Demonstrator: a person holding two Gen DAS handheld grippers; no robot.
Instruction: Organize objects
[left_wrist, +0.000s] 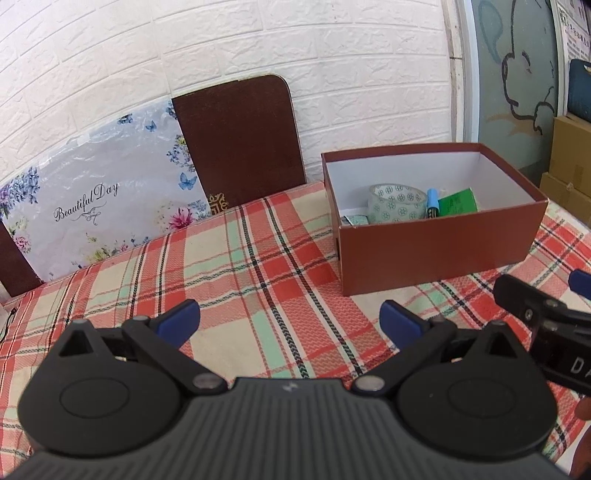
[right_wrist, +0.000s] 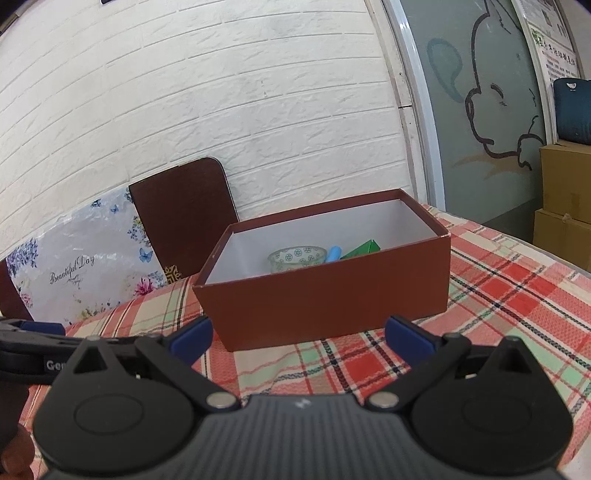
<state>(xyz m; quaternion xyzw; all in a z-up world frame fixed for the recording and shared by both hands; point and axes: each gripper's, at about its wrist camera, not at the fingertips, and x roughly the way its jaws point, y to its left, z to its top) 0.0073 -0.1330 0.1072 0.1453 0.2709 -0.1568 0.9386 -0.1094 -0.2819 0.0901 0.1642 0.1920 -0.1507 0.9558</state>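
Observation:
An open red-brown box (left_wrist: 436, 251) stands on the plaid tablecloth; it also shows in the right wrist view (right_wrist: 325, 306). Inside lie a roll of patterned clear tape (left_wrist: 397, 203), a blue marker (left_wrist: 432, 203) and a green packet (left_wrist: 458, 201); the tape (right_wrist: 297, 258), marker (right_wrist: 334, 254) and packet (right_wrist: 362, 249) also peek over the wall in the right wrist view. My left gripper (left_wrist: 290, 323) is open and empty, low over the cloth, left of the box. My right gripper (right_wrist: 299, 338) is open and empty, just in front of the box's near wall.
A dark brown board (left_wrist: 240, 140) and a floral "Beautiful Day" board (left_wrist: 99, 199) lean on the white brick wall behind the table. Cardboard cartons (right_wrist: 565, 192) stand at the far right, past the table edge. The right gripper (left_wrist: 546, 317) shows at the left wrist view's right edge.

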